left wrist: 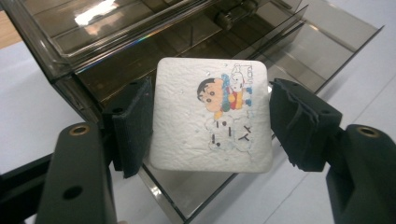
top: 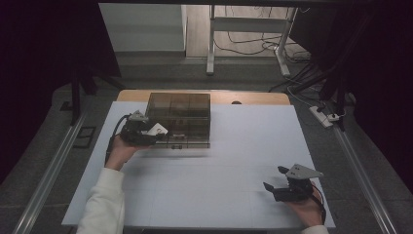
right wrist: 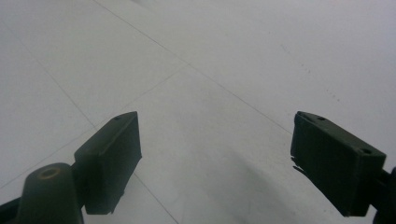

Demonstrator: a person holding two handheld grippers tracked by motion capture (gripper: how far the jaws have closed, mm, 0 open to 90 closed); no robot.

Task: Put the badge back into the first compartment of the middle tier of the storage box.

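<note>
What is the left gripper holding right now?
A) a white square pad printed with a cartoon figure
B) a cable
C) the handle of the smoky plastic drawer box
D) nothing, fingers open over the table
A: in the left gripper view the left gripper has its fingers pressed on both sides of the white cartoon-printed pad, above the open drawer of the smoky plastic drawer box.

Black two-jaw left gripper (top: 146, 135) with thick foam-like pads (left wrist: 133, 126), brass-ringed screw holes in the jaw arms, dark cable looping behind. Black right gripper (top: 276, 178) topped by a grey three-cornered plate, flat rectangular pads (right wrist: 109, 161). White long sleeve (top: 102, 204) on the left forearm.
</note>
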